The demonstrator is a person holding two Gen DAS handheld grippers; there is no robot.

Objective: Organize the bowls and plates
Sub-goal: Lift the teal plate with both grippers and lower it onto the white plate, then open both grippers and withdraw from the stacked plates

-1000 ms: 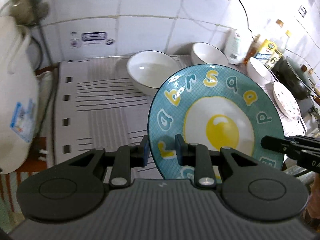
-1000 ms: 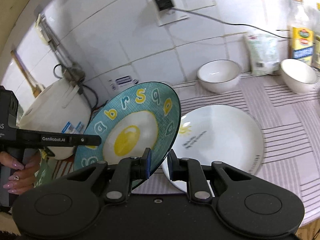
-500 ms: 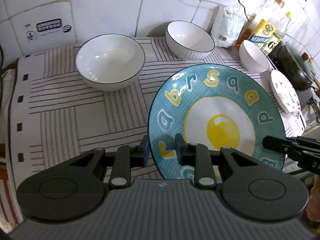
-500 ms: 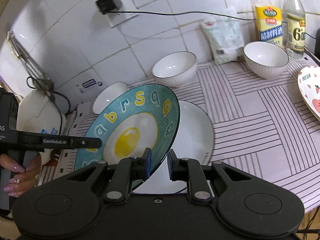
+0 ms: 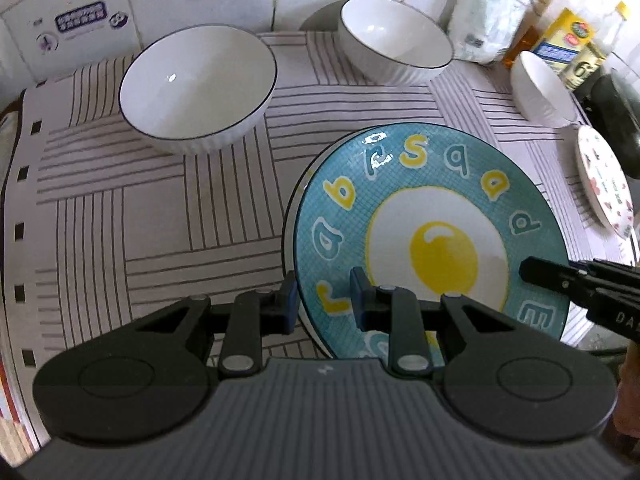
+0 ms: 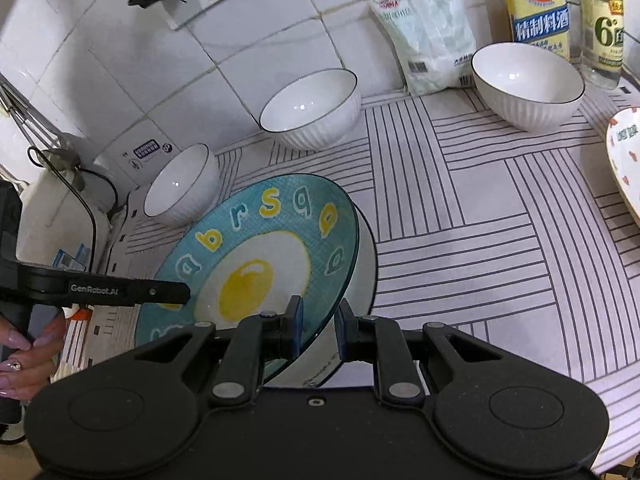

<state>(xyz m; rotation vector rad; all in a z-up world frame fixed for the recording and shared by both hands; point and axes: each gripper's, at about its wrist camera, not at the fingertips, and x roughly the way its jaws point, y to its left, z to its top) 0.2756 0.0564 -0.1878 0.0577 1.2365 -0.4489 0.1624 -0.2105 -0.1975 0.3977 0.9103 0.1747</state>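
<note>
Both grippers hold a teal plate [image 5: 432, 232] with a fried-egg picture and letters, tilted just above a white plate [image 6: 366, 264] on the striped mat. My left gripper [image 5: 323, 300] is shut on the teal plate's left rim. My right gripper [image 6: 318, 328] is shut on its right rim [image 6: 256, 256]. Three white bowls stand behind: one at the back left [image 5: 198, 88], one in the middle [image 5: 396, 42], one to the right [image 6: 528, 84]. A white plate with red specks [image 5: 604, 184] lies at the far right.
The striped mat [image 6: 500, 208] covers the counter. Bottles [image 6: 536, 8] and a salt bag [image 6: 432, 36] stand against the tiled wall at the back right. A white appliance [image 6: 56, 216] stands at the left. A dark pot [image 5: 620, 120] sits at the far right.
Both grippers have carried the teal plate down and to the right. It now hangs just over the white plate, covering most of it. Both grips are unchanged.
</note>
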